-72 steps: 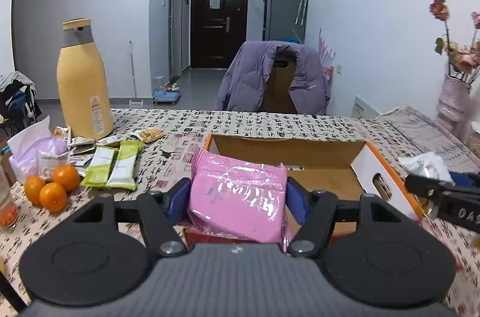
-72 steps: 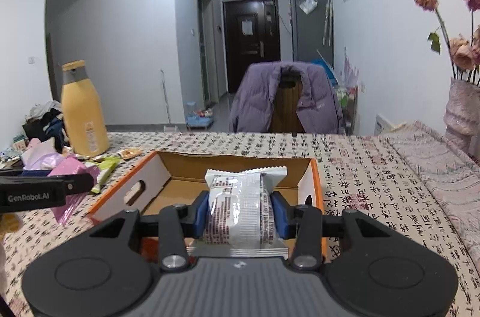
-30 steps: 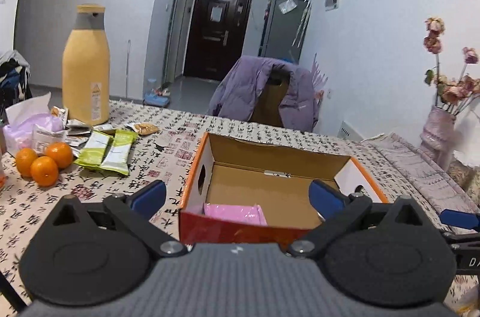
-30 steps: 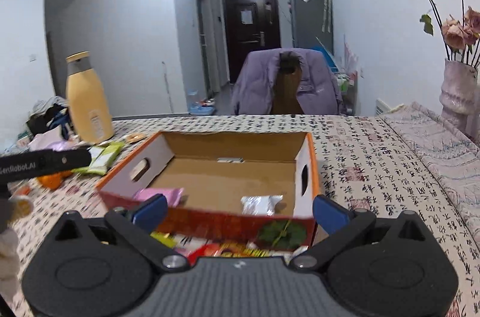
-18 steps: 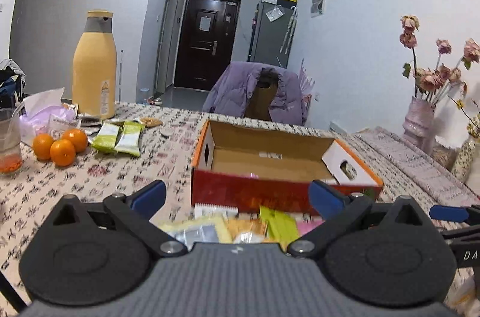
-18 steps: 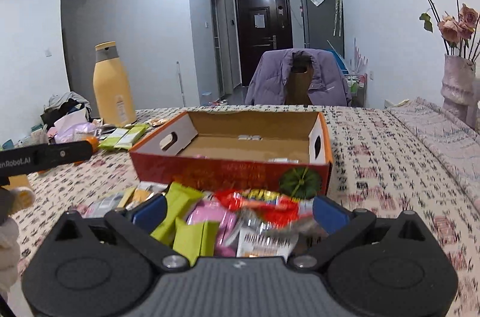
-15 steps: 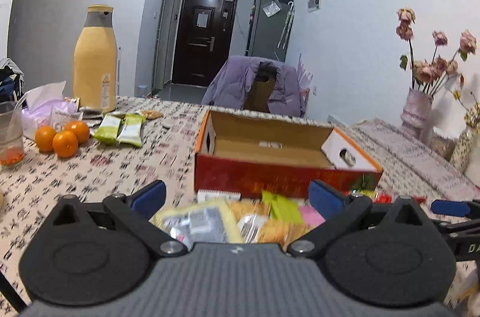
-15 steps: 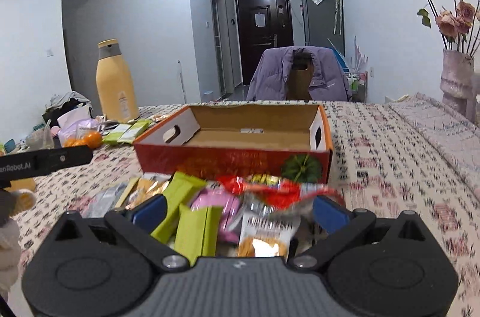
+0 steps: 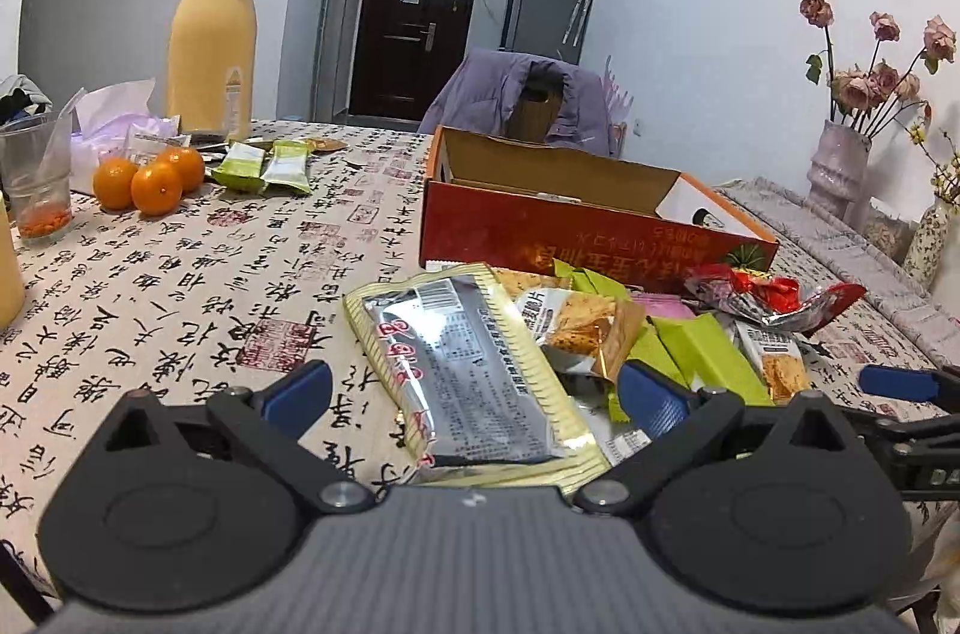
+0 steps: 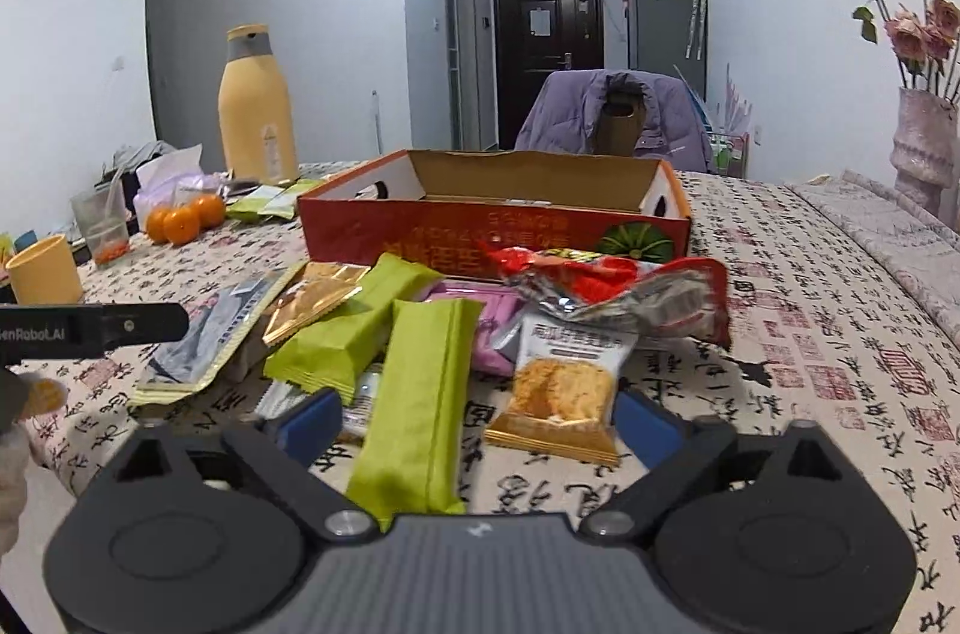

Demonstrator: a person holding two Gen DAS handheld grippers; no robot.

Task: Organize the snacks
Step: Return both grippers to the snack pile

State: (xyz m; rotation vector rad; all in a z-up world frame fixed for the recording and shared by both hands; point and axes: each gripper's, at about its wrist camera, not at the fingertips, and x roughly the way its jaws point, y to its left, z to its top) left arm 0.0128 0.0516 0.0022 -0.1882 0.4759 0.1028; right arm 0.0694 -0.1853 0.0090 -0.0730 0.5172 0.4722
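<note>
Closing in on the snack pile in front of the orange box [image 10: 492,220], both grippers are seen low over the tablecloth [image 9: 180,286]. Left gripper [image 9: 474,391] is spread wide, nothing pinched; the gold-edged silver packet [image 9: 474,370] lies between its fingers, untouched as far as can be told. Right gripper [image 10: 477,418] has just been narrowing, jaws apart and not yet pressing; the green bar [image 10: 420,394] and the cracker packet [image 10: 564,382] both sit between them. Risk: two wrappers could be caught at once by the right, since they lie side by side. Slick foil could also be squeezed out, and overlapped packets dragged along when one is lifted
</note>
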